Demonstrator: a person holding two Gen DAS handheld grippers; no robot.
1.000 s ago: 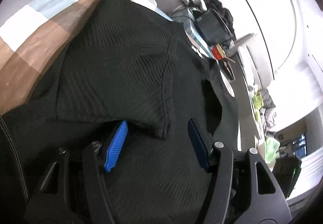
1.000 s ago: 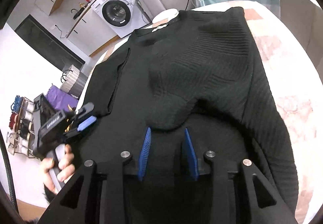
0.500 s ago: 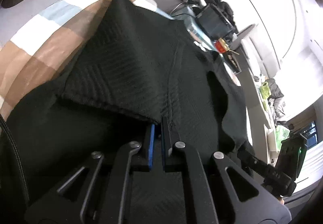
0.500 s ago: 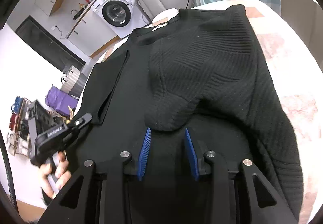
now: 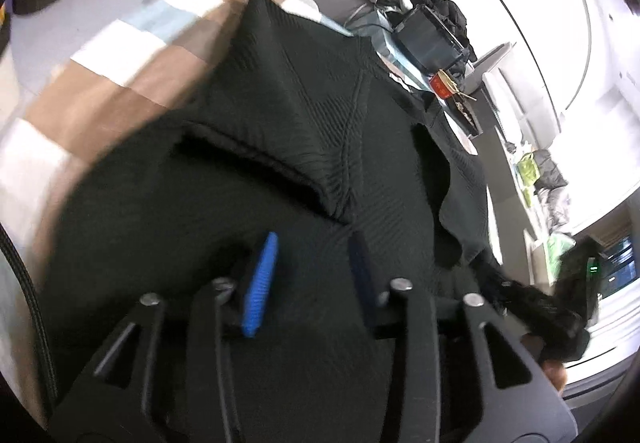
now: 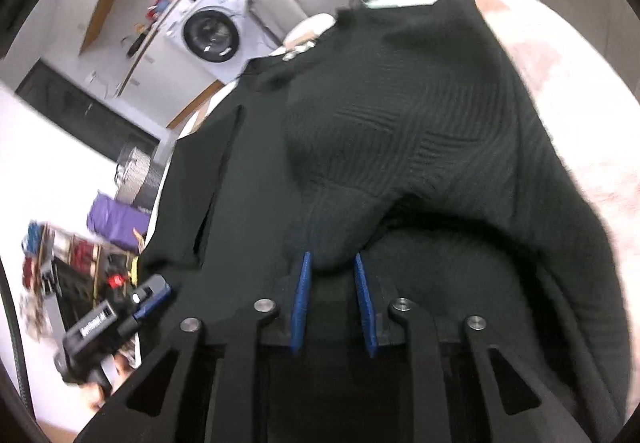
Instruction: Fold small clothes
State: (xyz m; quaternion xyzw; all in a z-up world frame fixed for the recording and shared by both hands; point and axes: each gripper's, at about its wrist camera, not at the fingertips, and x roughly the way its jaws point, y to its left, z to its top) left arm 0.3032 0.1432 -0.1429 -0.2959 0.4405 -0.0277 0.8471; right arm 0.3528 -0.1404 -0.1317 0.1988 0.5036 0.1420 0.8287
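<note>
I am working a black sweater (image 5: 304, 115) that is lying spread across the tabletop (image 5: 132, 63), on its checked cloth. Starting on the left: one sleeve (image 5: 280, 147) is already lying folded in over the body, its cuff end just ahead of my left gripper (image 5: 310, 275). The jaws there have just been opening, and they are now standing apart over the flat knit with nothing between the pads, so that sleeve is released. In the right wrist view this gripper (image 6: 120, 313) is hanging off the sweater's left edge.

Moving right, the other sleeve (image 6: 360, 179) is also folded over the middle, bunched into a rounded hump. My right gripper (image 6: 334, 283) is sitting at its cuff; the jaws have just been closing, the cuff tip is reaching between the pads, but I cannot tell whether they are pressing on it yet.

So I am judging both sleeves in, the right one still needing flattening. The body is still lying full length, so the fold from hem to neck is remaining.
</note>
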